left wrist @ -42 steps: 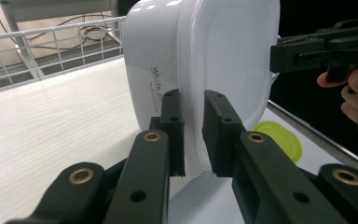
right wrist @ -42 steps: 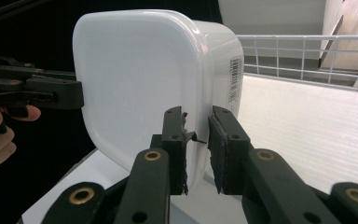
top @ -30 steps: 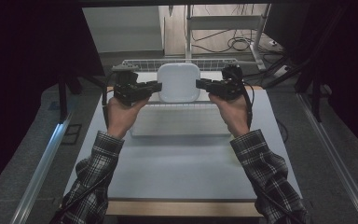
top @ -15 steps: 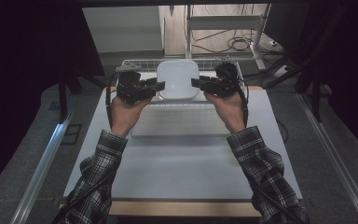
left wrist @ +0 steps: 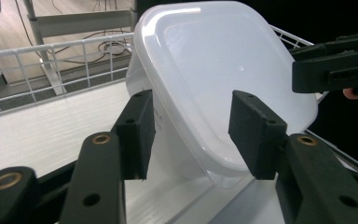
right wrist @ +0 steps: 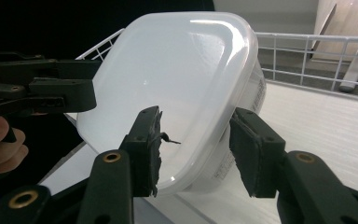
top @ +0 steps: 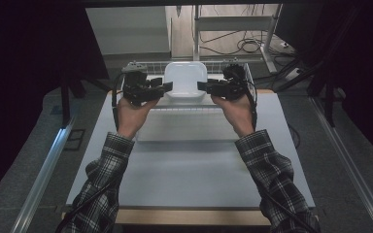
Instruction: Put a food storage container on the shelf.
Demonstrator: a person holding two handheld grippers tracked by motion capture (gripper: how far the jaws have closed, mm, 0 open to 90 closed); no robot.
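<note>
Your bench (top: 189,165) carries a white wire rack (top: 148,65) at its far edge, and the white plastic container (top: 185,77) stands in it, tilted on edge, lidded face toward you. Judging from how it lies, the placing step looks done: the container rests on the rack's white floor (left wrist: 51,135) and leans back toward the wire wall, with no pad on it.

Your left tool (top: 166,87) sits at the container's left side, jaws parted. In the left gripper view its pads (left wrist: 137,133) stand clear, the container's lower edge between them but untouched. Those jaws have just been opening.

Your right tool (top: 202,87) mirrors it on the right side. In the right gripper view the container's rim runs between the pads (right wrist: 254,156), with gaps on both sides. These jaws have also just been opening. So both tools are released, holding nothing.

What's left, by my read: back both tools out sideways without clipping the rim, since the container stands on a narrow edge and could tip. I can't tell whether it leans against the rack's back wire or balances free.
</note>
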